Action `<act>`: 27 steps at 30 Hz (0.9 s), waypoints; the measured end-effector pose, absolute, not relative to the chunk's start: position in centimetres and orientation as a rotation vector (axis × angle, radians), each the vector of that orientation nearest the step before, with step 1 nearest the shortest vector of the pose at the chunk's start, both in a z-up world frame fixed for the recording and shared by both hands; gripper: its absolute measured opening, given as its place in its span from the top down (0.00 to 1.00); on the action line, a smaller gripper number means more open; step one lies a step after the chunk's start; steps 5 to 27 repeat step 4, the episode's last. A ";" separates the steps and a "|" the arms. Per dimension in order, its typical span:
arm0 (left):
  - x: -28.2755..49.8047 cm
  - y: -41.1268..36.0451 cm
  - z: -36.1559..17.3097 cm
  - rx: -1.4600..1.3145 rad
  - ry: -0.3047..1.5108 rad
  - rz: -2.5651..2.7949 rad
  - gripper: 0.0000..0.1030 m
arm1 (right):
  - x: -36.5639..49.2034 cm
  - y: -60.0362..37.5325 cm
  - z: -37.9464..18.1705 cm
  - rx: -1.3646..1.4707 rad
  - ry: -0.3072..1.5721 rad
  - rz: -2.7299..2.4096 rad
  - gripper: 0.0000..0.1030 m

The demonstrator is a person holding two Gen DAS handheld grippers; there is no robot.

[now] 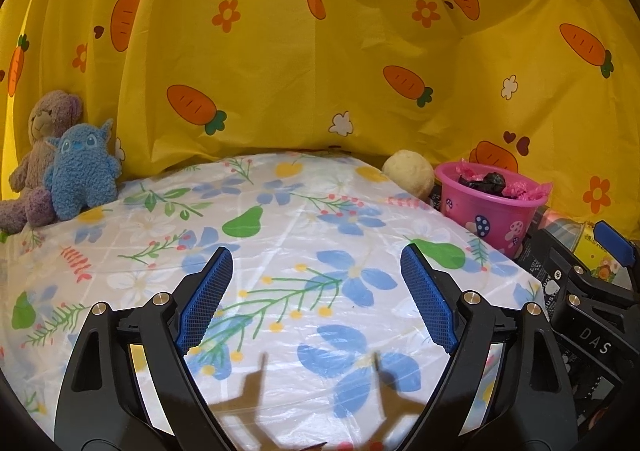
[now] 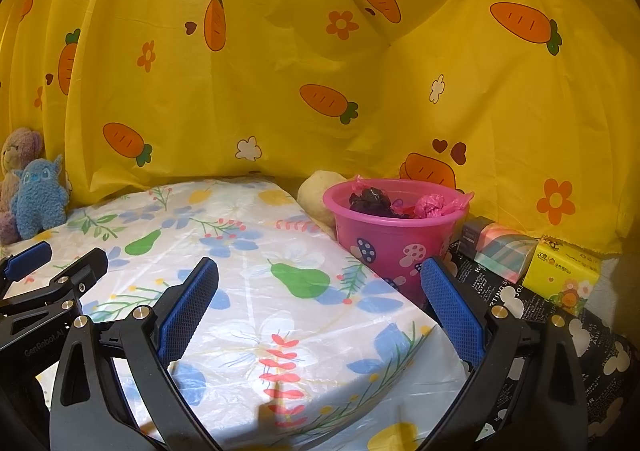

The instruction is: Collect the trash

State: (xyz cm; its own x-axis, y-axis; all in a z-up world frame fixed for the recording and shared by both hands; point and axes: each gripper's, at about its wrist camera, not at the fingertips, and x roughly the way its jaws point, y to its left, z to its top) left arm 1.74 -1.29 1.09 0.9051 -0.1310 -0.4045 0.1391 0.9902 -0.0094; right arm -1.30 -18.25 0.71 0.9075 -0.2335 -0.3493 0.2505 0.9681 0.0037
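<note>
Blue-padded, the left tool stands spread wide with nothing between its pads, over the flowered counter. The right tool is likewise released and empty, beside it. Just right of the counter sits a pink bucket with black and pink crumpled trash inside. A cream ball touches the bucket behind. Two plush toys sit at the far left against the yellow carrot cloth.

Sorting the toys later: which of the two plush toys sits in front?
The blue plush toy; it overlaps the brown teddy bear behind it.
</note>
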 end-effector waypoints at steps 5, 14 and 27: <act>1.7 -0.9 1.2 0.015 0.416 -0.112 0.11 | -1.3 -18.3 0.7 0.048 0.354 -0.250 0.05; 1.7 -0.9 1.2 0.015 0.416 -0.112 0.11 | -1.3 -18.3 0.7 0.048 0.354 -0.250 0.05; 1.7 -0.9 1.2 0.015 0.416 -0.112 0.11 | -1.3 -18.3 0.7 0.048 0.354 -0.250 0.05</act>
